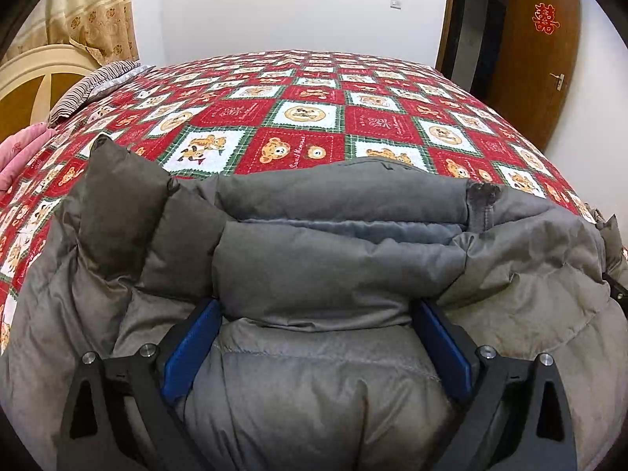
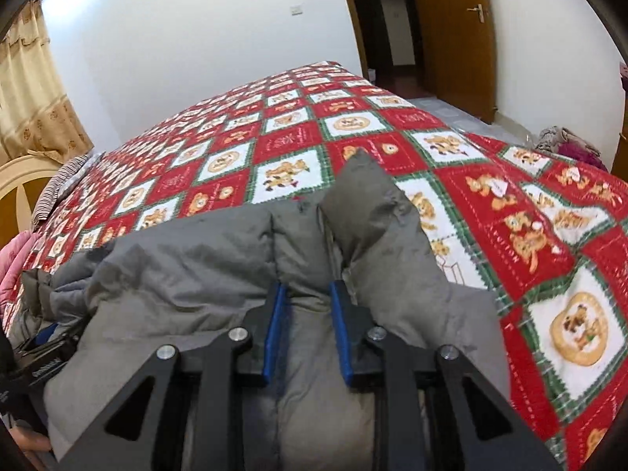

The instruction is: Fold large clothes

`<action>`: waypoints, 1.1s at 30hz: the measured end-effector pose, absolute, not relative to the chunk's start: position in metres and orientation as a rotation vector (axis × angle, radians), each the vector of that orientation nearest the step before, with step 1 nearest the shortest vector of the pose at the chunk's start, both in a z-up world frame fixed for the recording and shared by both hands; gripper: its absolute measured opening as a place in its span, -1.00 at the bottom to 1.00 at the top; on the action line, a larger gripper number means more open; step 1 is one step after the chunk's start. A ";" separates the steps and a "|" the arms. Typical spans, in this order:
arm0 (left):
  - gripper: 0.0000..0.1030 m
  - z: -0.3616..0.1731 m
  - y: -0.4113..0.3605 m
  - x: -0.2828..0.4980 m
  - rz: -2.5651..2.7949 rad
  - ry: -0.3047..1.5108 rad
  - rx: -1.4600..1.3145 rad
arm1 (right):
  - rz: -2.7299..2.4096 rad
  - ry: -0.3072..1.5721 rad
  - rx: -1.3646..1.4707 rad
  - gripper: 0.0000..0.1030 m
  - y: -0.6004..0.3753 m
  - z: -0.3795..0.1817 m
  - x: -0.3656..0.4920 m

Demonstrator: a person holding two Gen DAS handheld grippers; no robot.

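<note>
In the left wrist view, the grey padded jacket (image 1: pixel 314 259) fills the lower half of the frame, lying on the bed (image 1: pixel 306 117) with its bear-print quilt stretching away toward the top. The left tongs (image 1: pixel 314 337) stand wide at the bottom centre, their blue pads (image 1: pixel 188 345) set on either side of a thick puffy roll of the jacket; whether they press it or only straddle it, I cannot tell. A stiff flap stands up at the middle left. The risk here, as I judge it, is that so wide a bite on springy filling gives little hold, so the roll could slide out and the fold spring open.

In the right wrist view, the jacket occupies the lower left and centre, and the quilt runs off to the right. The right tongs (image 2: pixel 306 310) are narrow, pinching a slim ridge of the grey fabric at the bottom centre. A puffed corner rises just above them. A thin pinch of slick shell may slip, or drag only the top layer, leaving the fold crooked.
</note>
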State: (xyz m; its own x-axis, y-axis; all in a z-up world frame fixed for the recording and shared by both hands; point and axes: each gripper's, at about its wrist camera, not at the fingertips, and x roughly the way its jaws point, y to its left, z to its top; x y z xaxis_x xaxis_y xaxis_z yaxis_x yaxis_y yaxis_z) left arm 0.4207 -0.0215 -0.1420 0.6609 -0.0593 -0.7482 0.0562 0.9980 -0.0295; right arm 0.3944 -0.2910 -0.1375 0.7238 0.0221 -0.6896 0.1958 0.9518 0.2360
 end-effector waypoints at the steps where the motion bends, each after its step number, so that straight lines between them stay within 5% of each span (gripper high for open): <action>1: 0.91 -0.142 -0.022 0.421 -0.065 0.847 -0.003 | -0.096 0.759 0.311 -0.53 -0.292 -0.140 0.396; 11: 0.91 -0.132 -0.019 0.415 -0.091 0.905 0.024 | -0.138 0.830 0.170 -0.51 -0.279 -0.126 0.401; 18: 0.91 -0.073 0.049 0.344 -0.118 0.820 -0.066 | 0.039 0.668 0.173 -0.40 -0.218 -0.055 0.336; 23: 0.91 -0.060 0.109 0.302 -0.016 0.738 -0.205 | 0.227 0.734 0.235 -0.40 -0.150 -0.070 0.327; 33: 0.91 -0.137 0.137 0.309 -0.057 0.908 -0.492 | 0.177 0.819 0.194 -0.50 -0.121 -0.143 0.345</action>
